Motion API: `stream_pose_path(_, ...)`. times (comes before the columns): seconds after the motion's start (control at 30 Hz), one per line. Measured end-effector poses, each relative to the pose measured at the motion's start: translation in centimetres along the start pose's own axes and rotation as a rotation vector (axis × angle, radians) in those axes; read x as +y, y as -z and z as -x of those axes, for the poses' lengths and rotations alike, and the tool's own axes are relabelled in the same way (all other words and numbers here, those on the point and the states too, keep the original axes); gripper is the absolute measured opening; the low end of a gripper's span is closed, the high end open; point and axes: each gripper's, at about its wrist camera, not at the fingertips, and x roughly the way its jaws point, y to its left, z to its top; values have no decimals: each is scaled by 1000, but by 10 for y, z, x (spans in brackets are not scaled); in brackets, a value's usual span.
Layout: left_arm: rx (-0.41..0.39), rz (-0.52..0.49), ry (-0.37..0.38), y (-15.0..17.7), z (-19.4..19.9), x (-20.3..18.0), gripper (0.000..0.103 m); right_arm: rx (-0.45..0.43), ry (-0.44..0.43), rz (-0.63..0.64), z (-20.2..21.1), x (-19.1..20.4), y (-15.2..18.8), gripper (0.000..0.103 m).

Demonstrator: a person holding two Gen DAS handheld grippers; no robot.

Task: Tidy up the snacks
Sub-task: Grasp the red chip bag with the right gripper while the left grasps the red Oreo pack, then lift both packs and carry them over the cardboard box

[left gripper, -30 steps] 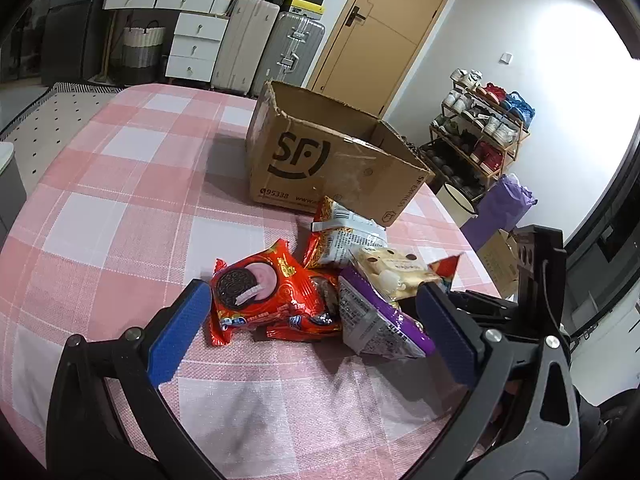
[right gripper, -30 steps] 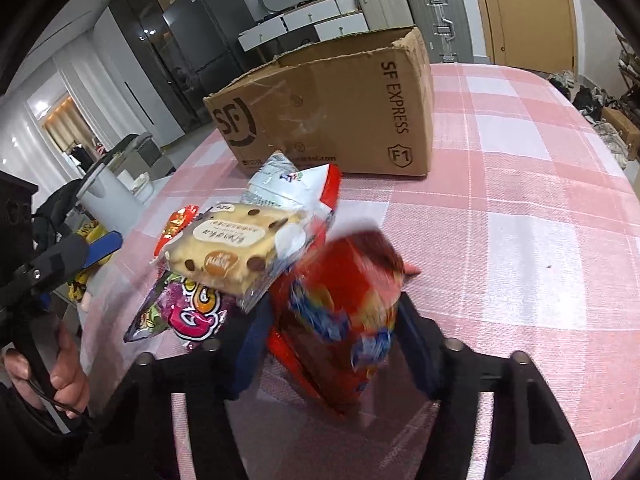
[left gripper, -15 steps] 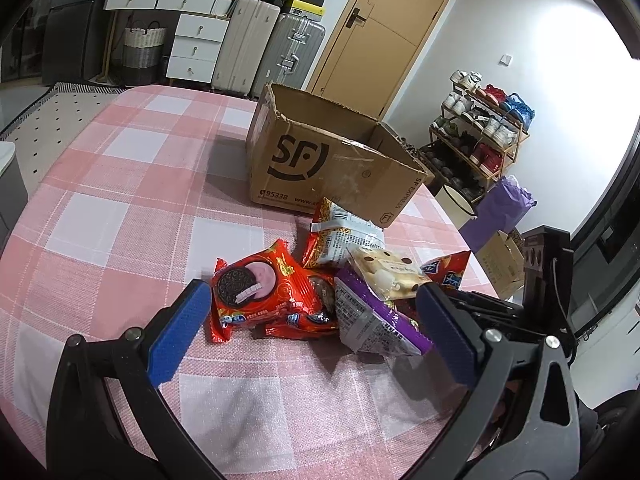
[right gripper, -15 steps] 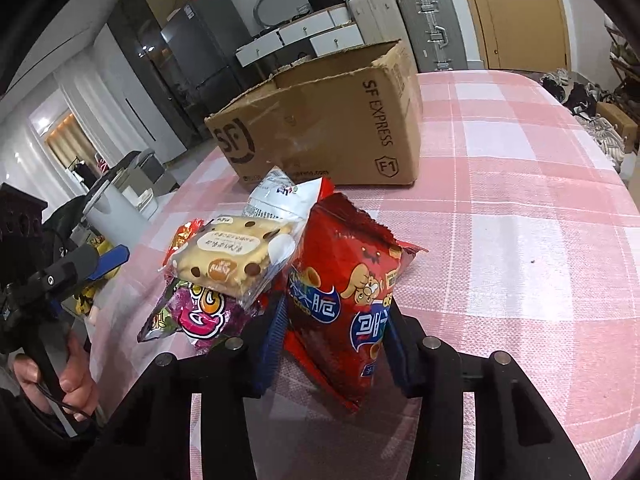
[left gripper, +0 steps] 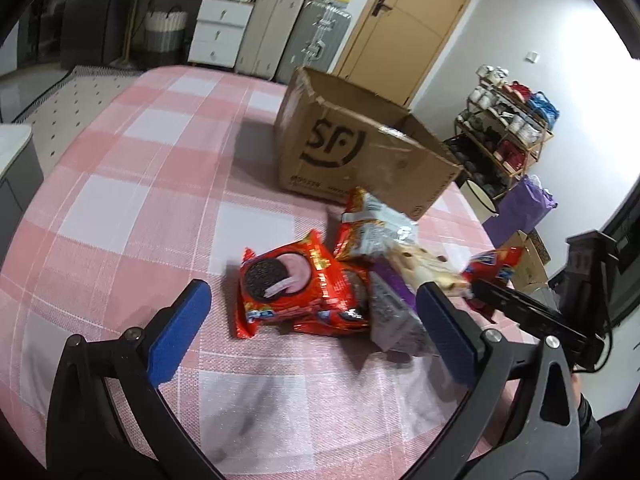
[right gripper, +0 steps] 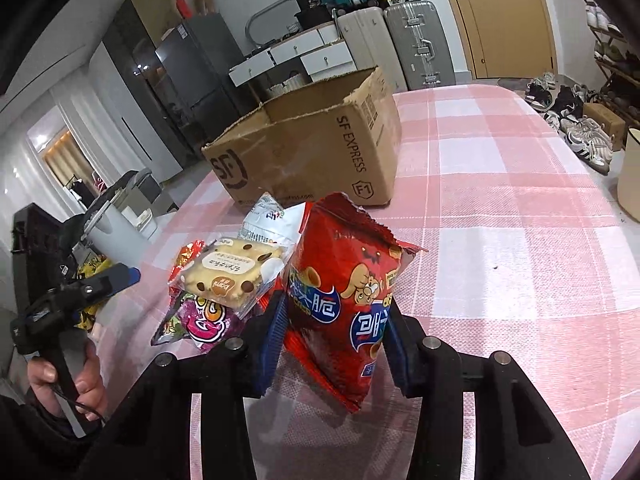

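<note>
One tall red foil snack bag [right gripper: 344, 304] is standing upright, pinched by the right gripper [right gripper: 334, 344]; the open brown cardboard box [right gripper: 316, 152] is lying straight ahead, while the left gripper [left gripper: 312, 328] is gaping empty.

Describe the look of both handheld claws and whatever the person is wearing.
Both claws are black plastic frames with silver bolt heads at the joints and flat blue pads lining the fingers. The left claw shows two broad curved black arms; its blue pads are rectangular. The right claw has the same build. Seen from the right wrist camera, the left claw has a black pistol-style handle with a thin black cable trailing, and a dark sleeve below.
</note>
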Motion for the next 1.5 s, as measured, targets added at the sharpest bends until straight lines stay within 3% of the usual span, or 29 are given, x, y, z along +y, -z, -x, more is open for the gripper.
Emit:
stream_pose_path(0.13,45,13,-38,-2,-17,7,102,-6,-6,2,4,0,1,45)
stream_pose_path(0.6,123,102,-36,-9,-60,29,98,-17,4,-38,9,-15,0,45)
stream_pose_path(0.73,107,120,-24,-9,-61,31,87,-16,14,-43,10,-17,1,45)
stream_pose_path(0.8,101,121,-22,-10,-61,31,73,-18,16,-45,11,-18,2,45)
stream_pose_path(0.83,101,120,-26,-10,-62,31,71,-19,18,-46,10,-17,2,45)
stream_pose_path(0.9,102,119,-37,-10,-63,33,55,-18,18,-50,11,-18,3,45)
stream_pose_path(1.0,102,128,-13,-10,-64,37,46,-20,18,-53,13,-18,4,45)
stream_pose_path(1.5,71,110,-43,-5,-47,37,44,-66,35,-59,37,-18,6,45)
